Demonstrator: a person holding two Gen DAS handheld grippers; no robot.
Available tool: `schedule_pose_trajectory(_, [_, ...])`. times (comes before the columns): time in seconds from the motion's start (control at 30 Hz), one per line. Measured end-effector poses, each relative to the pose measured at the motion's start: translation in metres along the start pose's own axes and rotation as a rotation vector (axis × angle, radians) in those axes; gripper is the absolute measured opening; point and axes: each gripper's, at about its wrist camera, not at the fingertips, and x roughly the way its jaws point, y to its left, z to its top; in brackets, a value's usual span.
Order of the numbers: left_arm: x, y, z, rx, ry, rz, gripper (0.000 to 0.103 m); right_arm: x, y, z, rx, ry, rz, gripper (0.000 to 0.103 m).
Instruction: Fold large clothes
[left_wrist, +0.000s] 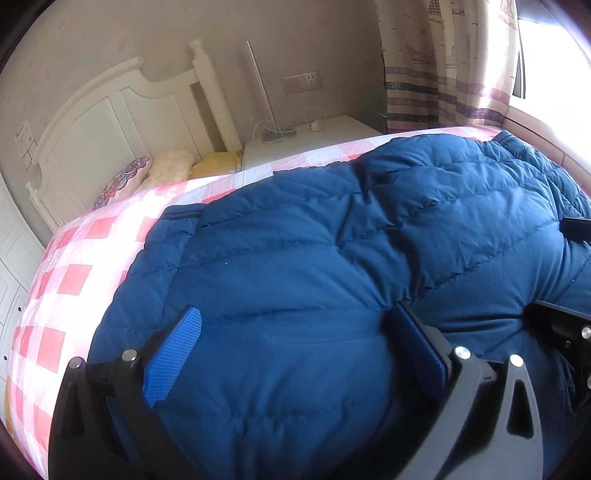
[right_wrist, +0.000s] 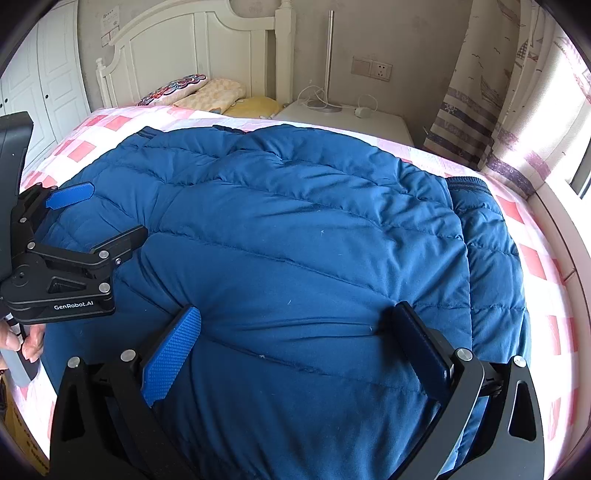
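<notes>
A bedroom in daylight: a white wooden headboard (right_wrist: 192, 55) with turned posts stands against a plain beige wall (right_wrist: 399, 33) at the upper left of the frame, above a bed spread with a pink-and-white checked sheet (left_wrist: 62, 280). Three pillows (right_wrist: 207, 92), one floral, one cream, one yellow, lie at its head. Beside it, at upper centre, a white bedside cabinet (right_wrist: 373, 120) carries a slim lamp (right_wrist: 328, 62) and white cables, under a wall socket (right_wrist: 371, 68). Striped, ship-patterned curtains (left_wrist: 443, 62) hang at upper right beside a bright window (left_wrist: 550, 62). White wardrobe doors (right_wrist: 48, 81) fill the far left edge.
</notes>
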Motion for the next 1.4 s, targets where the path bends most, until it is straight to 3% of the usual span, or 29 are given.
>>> schedule_pose_trajectory(0.07, [0.001,0.002,0.001,-0.007,0.014,-0.014,0.102,-0.011,-0.007,0.003,0.018,0.011,-0.033,0.098])
schedule_pose_trajectory(0.17, [-0.006,0.017,0.003,-0.044,0.056,-0.026,0.102,-0.037,-0.038,-0.004,0.077,-0.048,-0.107,0.098])
schedule_pose_trajectory(0.27, [-0.025,0.043,-0.004,-0.07,0.033,0.037,0.102,-0.036,-0.082,-0.022,0.176,-0.017,-0.171,0.098])
schedule_pose_trajectory(0.37, [-0.027,0.078,-0.02,-0.108,0.046,0.133,0.102,-0.022,-0.116,-0.048,0.309,-0.031,-0.005,0.099])
schedule_pose_trajectory(0.4, [-0.023,0.088,-0.027,-0.121,0.059,0.135,0.102,-0.021,-0.118,-0.051,0.325,-0.044,0.013,0.099])
schedule_pose_trajectory(0.47, [-0.016,0.103,-0.04,-0.179,0.062,0.036,0.102,-0.022,-0.112,-0.051,0.306,-0.048,-0.024,0.099])
schedule_pose_trajectory(0.5, [-0.015,0.107,-0.043,-0.196,0.052,0.023,0.102,-0.022,-0.11,-0.05,0.296,-0.046,-0.04,0.099])
schedule_pose_trajectory(0.63, [-0.015,0.094,-0.042,-0.146,0.03,0.092,0.102,-0.019,-0.115,-0.053,0.313,-0.052,-0.003,0.099])
schedule_pose_trajectory(0.83, [-0.01,0.106,-0.046,-0.204,0.033,0.017,0.102,-0.014,-0.121,-0.056,0.349,-0.059,0.045,0.099])
schedule_pose_trajectory(1.07, [-0.008,0.107,-0.045,-0.204,0.037,0.013,0.102,-0.014,-0.13,-0.057,0.423,-0.021,0.09,0.098])
schedule_pose_trajectory(1.17, [-0.006,0.108,-0.046,-0.215,0.042,0.0,0.102,-0.047,-0.14,-0.075,0.592,-0.065,0.04,0.097])
schedule_pose_trajectory(1.27, [-0.005,0.111,-0.048,-0.23,0.048,-0.016,0.102,-0.094,-0.135,-0.114,0.691,-0.236,0.21,0.098])
schedule_pose_trajectory(1.4, [-0.004,0.112,-0.048,-0.233,0.05,-0.022,0.102,-0.127,-0.116,-0.159,0.671,-0.248,0.206,0.098])
